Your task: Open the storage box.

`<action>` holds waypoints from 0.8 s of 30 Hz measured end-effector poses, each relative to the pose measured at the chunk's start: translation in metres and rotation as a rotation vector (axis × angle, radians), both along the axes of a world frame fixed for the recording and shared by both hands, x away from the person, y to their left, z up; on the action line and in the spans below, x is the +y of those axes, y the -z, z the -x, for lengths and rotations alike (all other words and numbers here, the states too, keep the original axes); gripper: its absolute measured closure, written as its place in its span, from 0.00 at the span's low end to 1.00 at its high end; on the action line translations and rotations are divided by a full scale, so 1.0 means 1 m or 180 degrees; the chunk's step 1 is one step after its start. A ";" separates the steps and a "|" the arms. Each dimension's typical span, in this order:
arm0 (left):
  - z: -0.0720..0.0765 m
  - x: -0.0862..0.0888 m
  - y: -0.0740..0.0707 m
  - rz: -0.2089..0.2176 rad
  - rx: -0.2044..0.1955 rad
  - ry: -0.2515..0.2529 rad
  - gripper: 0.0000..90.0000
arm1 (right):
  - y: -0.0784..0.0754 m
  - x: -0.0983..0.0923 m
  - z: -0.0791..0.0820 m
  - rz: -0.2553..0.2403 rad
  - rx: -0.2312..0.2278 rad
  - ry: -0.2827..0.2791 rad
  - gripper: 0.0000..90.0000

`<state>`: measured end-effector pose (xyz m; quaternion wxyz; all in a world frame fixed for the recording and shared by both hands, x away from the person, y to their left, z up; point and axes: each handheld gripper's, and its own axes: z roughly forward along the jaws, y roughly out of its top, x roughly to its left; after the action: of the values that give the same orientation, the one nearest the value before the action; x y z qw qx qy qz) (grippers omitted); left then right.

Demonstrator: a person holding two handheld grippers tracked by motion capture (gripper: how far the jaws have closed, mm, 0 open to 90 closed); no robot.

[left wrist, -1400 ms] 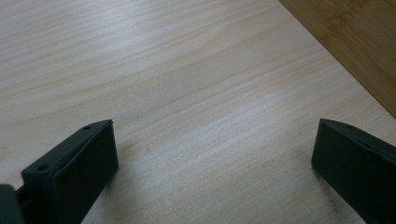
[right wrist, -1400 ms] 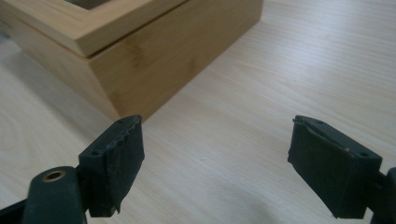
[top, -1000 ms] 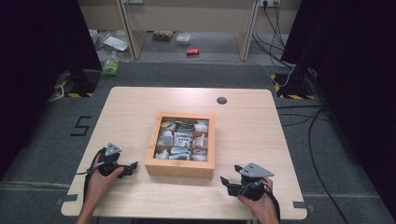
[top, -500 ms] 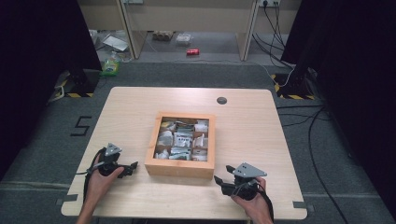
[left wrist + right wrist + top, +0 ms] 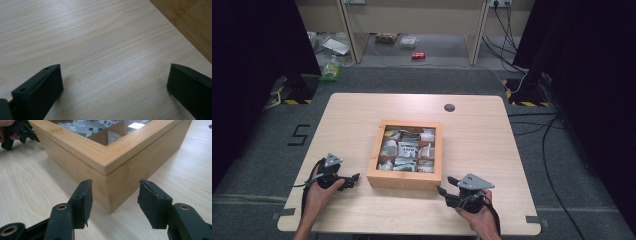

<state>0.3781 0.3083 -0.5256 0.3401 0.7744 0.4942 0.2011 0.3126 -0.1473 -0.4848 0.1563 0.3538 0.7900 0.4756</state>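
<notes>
Just ahead of right hand-held gripper [image 5: 113,195], wooden box [image 5: 125,170] corner, untouched.

A lab or recording studio is showing here, not a home. Black curtains [image 5: 252,65] are hanging on both sides of a pale wooden table [image 5: 362,115] standing on grey carpet [image 5: 412,80]. Yellow-and-black hazard tape [image 5: 519,95] is marking the floor, and a taped number five [image 5: 299,135] is lying beside the table. Cables [image 5: 547,145] are trailing across the carpet to wall sockets.
</notes>
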 end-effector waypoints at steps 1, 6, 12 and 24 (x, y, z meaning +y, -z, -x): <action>0.000 0.000 0.000 0.0000 0.0000 0.0000 0.00 | 0.000 0.002 0.000 0.0012 -0.0004 -0.0018 0.54; 0.000 0.000 0.000 0.0000 0.0000 0.0000 0.00 | 0.002 0.006 -0.002 0.0006 -0.0039 -0.0045 0.59; 0.000 0.000 0.000 0.0000 0.0000 -0.0001 0.00 | 0.004 0.009 -0.005 -0.0005 -0.0104 -0.0061 0.64; 0.000 0.000 0.000 0.0000 0.0000 -0.0001 0.00 | 0.001 0.011 -0.006 -0.0025 -0.0162 -0.0059 0.64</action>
<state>0.3781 0.3083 -0.5256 0.3400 0.7744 0.4943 0.2011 0.3191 -0.1359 -0.4858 0.1706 0.3349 0.7872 0.4890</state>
